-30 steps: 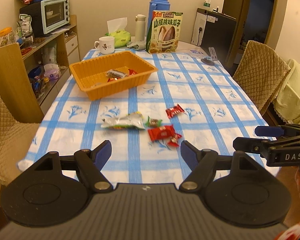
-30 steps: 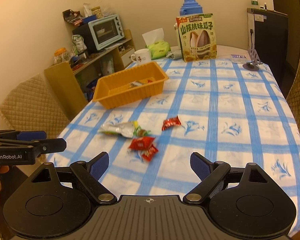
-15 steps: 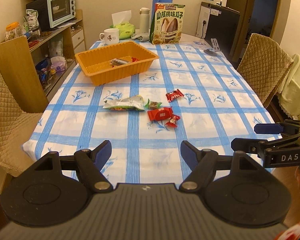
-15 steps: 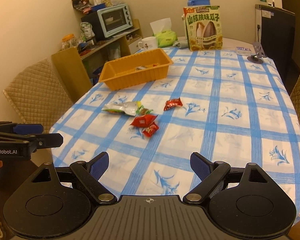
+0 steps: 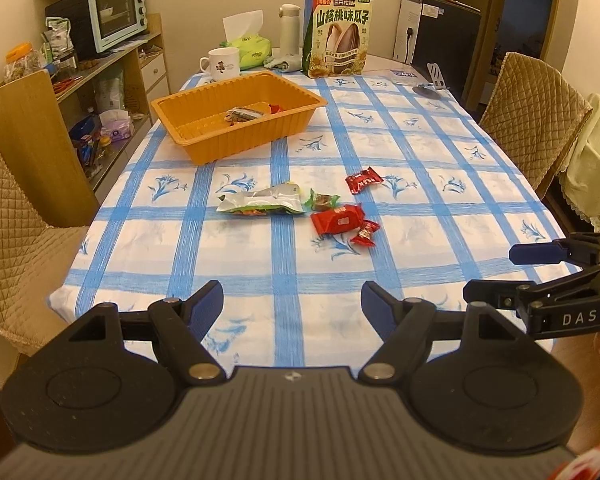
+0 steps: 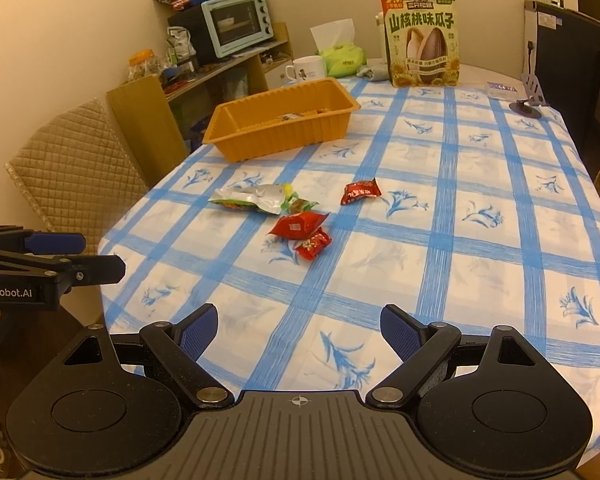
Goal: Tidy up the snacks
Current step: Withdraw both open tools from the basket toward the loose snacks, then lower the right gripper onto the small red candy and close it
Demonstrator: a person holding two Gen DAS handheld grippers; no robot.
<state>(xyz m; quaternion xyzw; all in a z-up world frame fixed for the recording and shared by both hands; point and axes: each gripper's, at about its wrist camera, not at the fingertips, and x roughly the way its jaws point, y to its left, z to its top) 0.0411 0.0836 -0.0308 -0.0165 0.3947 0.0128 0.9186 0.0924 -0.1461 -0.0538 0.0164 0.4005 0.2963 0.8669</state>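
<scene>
While held above the near edge of the table [image 5: 440, 184], left gripper [image 5: 292, 304] noted with fingers spread wide, nothing between them. Right gripper [image 6: 299, 326] likewise parted and carrying nothing, low over the blue-checked cloth. Loose snacks grouped mid-table, well ahead of both grippers: silver-green packet [image 5: 260, 202], small green-ended candy [image 5: 324, 201] just beside its right end, large red packet [image 5: 337, 218] touching a small red candy [image 5: 365, 233], and a separate red packet [image 5: 363, 179] set apart farther back and to the right. Orange tray [image 5: 204, 150] positioned beyond the cluster toward the left side, holding a few wrapped items [image 5: 244, 114]. Sunflower-seed bag [image 5: 337, 36] upright at the far end, with white mug [image 5: 222, 62] nearby.
</scene>
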